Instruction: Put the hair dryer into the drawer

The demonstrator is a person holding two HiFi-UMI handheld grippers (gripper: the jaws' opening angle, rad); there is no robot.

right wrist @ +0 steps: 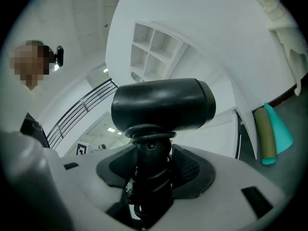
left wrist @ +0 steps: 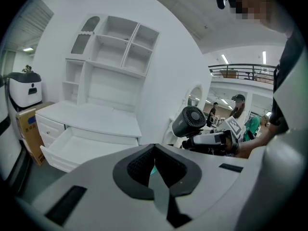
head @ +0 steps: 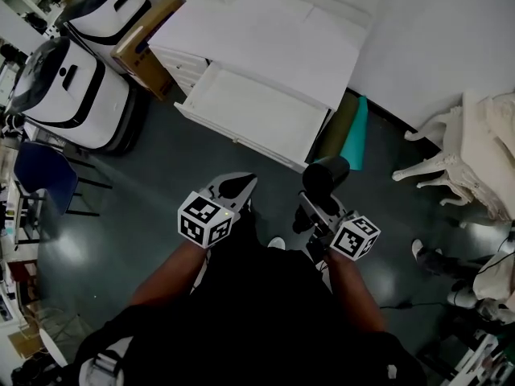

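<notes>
A black hair dryer [head: 324,175] stands upright in my right gripper [head: 315,209], which is shut on its handle. In the right gripper view the dryer's barrel [right wrist: 163,104] lies crosswise above the jaws, and the cord-wound handle [right wrist: 150,170] sits clamped between the pads. My left gripper [head: 244,186] is shut and holds nothing; it hangs beside the right one, over the dark floor. Ahead of both is the white desk [head: 265,30] with its drawer [head: 251,111] pulled open and nothing in it. The left gripper view shows the drawer [left wrist: 79,146] to the left and the dryer [left wrist: 189,121] to the right.
Rolled green and teal mats [head: 352,131] lean beside the desk's right end. Two white machines [head: 72,95] and a cardboard box [head: 146,45] stand to the left, with a blue chair [head: 42,175] nearer. An ornate white chair [head: 475,155] is at the right.
</notes>
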